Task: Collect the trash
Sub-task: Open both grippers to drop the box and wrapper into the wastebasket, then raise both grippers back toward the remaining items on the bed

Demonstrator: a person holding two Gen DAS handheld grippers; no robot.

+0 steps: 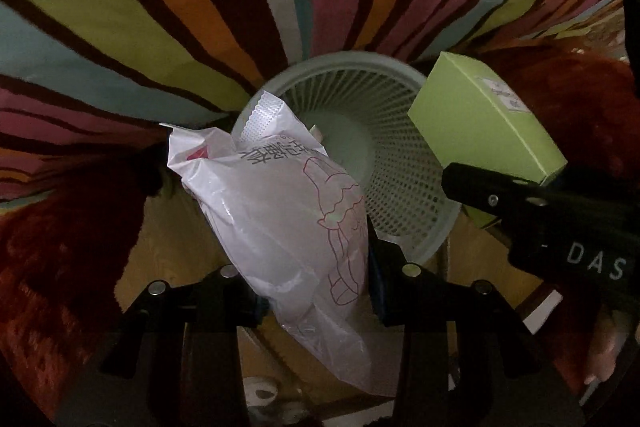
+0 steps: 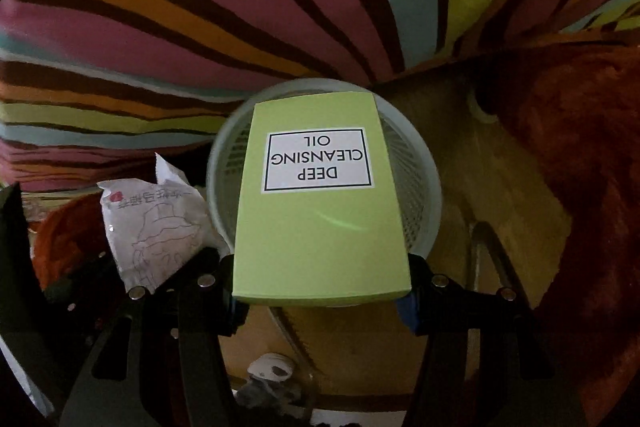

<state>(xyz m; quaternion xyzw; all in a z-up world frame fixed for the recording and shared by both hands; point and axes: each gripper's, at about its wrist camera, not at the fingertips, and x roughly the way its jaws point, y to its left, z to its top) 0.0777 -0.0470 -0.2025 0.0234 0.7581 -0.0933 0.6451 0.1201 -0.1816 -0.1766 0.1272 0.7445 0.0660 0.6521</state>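
Observation:
My left gripper (image 1: 316, 301) is shut on a white plastic wrapper (image 1: 288, 223) with red line art and holds it in front of a pale green mesh wastebasket (image 1: 396, 195). My right gripper (image 2: 322, 301) is shut on a lime green box (image 2: 320, 211) labelled "Deep Cleansing Oil" and holds it over the mouth of the wastebasket (image 2: 424, 203). The box (image 1: 484, 119) and the right gripper also show at the right of the left wrist view. The wrapper (image 2: 156, 227) shows at the left of the right wrist view.
A striped, many-coloured cloth (image 1: 168, 27) fills the background above the basket. Shaggy red-orange fabric (image 2: 580, 187) lies at the right and also at the left (image 1: 52, 251). The floor (image 2: 504, 203) is yellowish wood. A small white object (image 2: 272, 367) lies below.

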